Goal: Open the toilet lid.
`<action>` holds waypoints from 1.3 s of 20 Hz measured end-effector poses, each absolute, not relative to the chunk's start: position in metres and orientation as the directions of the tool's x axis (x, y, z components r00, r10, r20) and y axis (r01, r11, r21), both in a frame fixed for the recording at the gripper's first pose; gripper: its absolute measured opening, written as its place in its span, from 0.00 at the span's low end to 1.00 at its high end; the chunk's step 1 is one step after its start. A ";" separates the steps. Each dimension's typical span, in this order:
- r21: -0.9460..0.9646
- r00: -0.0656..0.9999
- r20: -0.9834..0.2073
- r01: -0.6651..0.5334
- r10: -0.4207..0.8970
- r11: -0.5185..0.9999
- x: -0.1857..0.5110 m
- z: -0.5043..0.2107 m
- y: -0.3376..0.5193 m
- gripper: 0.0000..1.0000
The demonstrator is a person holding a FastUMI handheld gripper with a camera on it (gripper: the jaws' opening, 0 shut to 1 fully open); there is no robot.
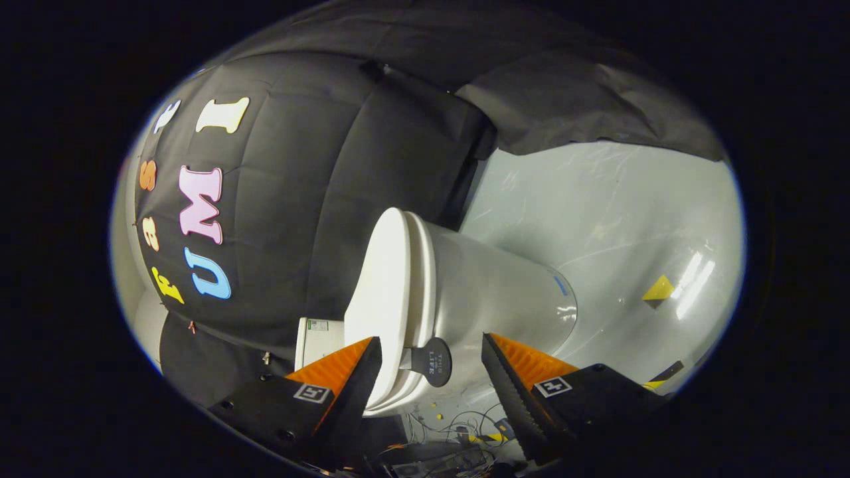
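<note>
So the toilet lid (pixel 385 292) sits right in the middle of the frame, closed flat against the seat and the white toilet bowl (pixel 491 292). The whole view is rolled sideways, so the lid's face points toward the left of the frame. There's a small dark round tab (pixel 431 362) sticking off the lid's front edge, low center, and it lands right in the gap between the two fingers. That looks like the place to grab, or at least hook under.

My guess is the lid is rigid moulded plastic: fairly light, stiff, glossy and slippery on the flat face, so squeezing the broad surface probably won't work. It swings on a hinge at the far end, so I'd lift from the tab end and follow the arc.

The hand-held gripper (pixel 431 372) is spread wide and has hold of nothing, with the tab between the tips but touching neither as far as I can tell.

Further out: pale shiny floor (pixel 631 219) on the right with a yellow marker (pixel 659 289), cables (pixel 458 431) at the bottom.
</note>
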State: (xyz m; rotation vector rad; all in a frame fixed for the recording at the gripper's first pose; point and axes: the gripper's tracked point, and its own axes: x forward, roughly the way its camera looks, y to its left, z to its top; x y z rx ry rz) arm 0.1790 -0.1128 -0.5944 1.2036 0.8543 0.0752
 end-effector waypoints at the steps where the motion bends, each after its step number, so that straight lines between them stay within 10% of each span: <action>1: 0.841 0.689 -0.536 0.387 0.488 0.378 0.179 -0.596 -0.110 0.89; 4: 0.843 0.673 -0.537 0.400 0.508 0.360 0.181 -0.606 -0.097 0.82; 8: 0.868 0.692 -0.494 0.428 0.526 0.253 0.185 -0.601 -0.102 0.19; 10: 0.874 0.706 -0.481 0.429 0.520 0.226 0.202 -0.616 -0.084 0.07; 26: 0.830 0.755 -0.510 0.305 0.412 0.468 0.195 -0.510 -0.078 0.05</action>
